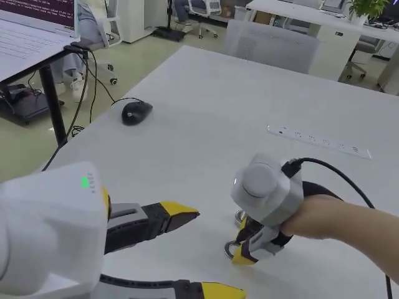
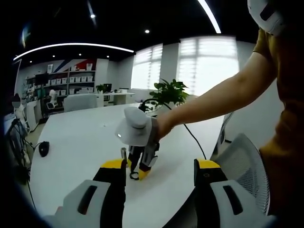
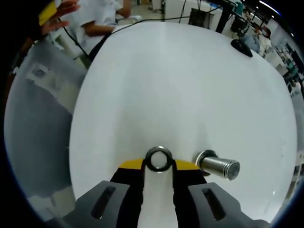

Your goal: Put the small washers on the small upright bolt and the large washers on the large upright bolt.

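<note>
My right gripper (image 1: 242, 254) points down at the white table (image 1: 206, 124), shut on a metal washer (image 1: 230, 250). In the right gripper view the washer (image 3: 158, 159) sits between the yellow fingertips, just above the table top. Right beside it stands an upright steel bolt (image 3: 219, 166) with a ring at its base; I cannot tell which bolt it is. The bolt (image 1: 241, 218) is mostly hidden behind the gripper in the head view. My left gripper (image 1: 206, 251) hovers open and holds nothing at the lower left, aimed at the right gripper (image 2: 141, 166) and bolt (image 2: 123, 154).
A black mouse (image 1: 136, 112) lies at the table's left edge, and a white power strip (image 1: 318, 141) lies far right. A laptop (image 1: 31, 31) sits on a side desk to the left. A grey chair (image 1: 268, 43) stands at the far edge.
</note>
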The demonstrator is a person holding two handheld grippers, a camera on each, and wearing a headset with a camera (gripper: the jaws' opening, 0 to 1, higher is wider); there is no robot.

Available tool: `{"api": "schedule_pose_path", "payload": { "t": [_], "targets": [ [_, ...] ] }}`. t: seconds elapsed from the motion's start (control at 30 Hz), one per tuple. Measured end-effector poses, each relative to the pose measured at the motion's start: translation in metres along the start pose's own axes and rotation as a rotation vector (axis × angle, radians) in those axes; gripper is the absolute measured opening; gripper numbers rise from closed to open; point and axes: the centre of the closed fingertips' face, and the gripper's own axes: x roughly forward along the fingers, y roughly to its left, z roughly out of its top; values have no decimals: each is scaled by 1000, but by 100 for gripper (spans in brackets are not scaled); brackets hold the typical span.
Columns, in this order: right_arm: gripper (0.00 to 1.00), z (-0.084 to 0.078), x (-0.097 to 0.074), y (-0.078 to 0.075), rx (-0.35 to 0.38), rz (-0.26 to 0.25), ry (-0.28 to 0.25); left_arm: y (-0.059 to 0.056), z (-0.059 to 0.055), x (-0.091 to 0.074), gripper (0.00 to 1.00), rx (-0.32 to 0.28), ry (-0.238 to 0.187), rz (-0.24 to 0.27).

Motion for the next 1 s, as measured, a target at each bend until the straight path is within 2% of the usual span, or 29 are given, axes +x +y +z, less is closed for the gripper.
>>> {"api": "schedule_pose_path", "payload": {
  "t": [0.67,0.87,1.0],
  "targets": [
    [21,-2,-4,6,-7,6,-23,-5,0,-1,57,3,9,-10],
    [21,-9,-17,4,-2,-5,-30,-6,0,1,57,5,13,-15],
    [21,-14,-33,-3,4,-29,-33,-6,2,3,57,12,13,-21]
  ]
}}
